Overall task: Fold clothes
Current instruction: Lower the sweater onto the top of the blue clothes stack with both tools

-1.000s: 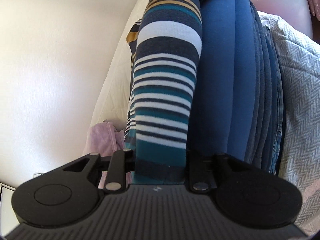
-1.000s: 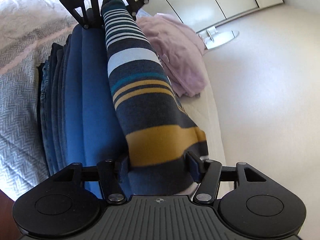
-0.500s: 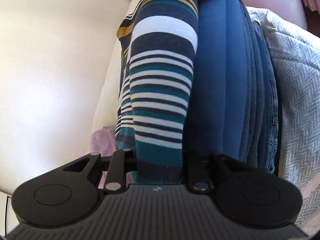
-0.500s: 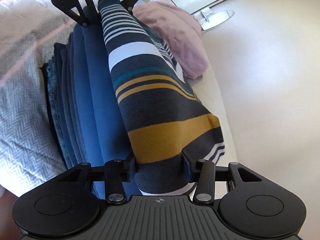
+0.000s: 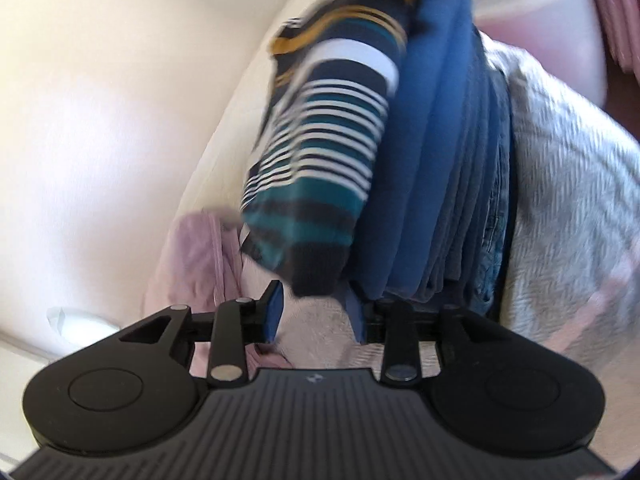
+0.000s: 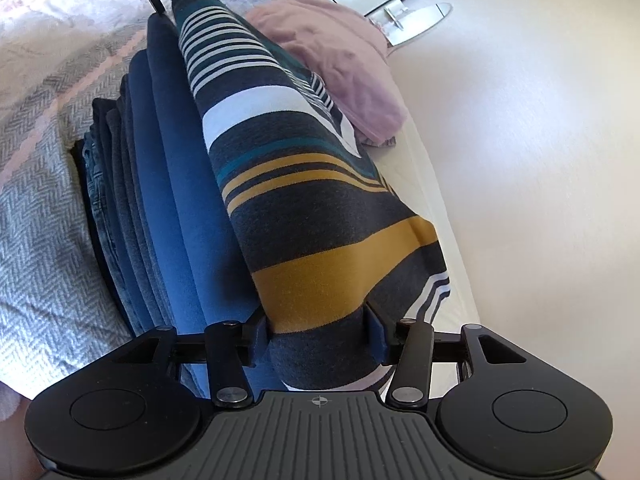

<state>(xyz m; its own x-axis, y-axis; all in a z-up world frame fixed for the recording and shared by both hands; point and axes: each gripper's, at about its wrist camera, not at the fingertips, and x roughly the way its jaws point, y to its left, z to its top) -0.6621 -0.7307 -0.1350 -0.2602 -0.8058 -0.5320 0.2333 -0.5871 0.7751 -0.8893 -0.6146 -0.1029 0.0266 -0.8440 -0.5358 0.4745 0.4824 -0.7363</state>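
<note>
Striped garment [image 6: 288, 184], folded narrow, lies on top of the blue folded stack [image 6: 168, 200]. Long axis runs straight out ahead of the right gripper [image 6: 316, 336] toward the left gripper [image 5: 314, 308].

Right gripper: jaws clamped on the garment's near, dark-and-mustard end. Fabric bulges between the pads; a fold hangs off to the gripper's right.

Left gripper: jaws apart, nothing between them. The garment's teal-and-navy end sits just ahead of the fingertips, apart from them. Left wrist view is motion-blurred; stripe edges smear.

Pink garment [image 6: 344, 68] ahead and right of the right gripper, partly hidden behind the striped one. Grey herringbone blanket [image 6: 44, 152] lies left of the stack.
</note>
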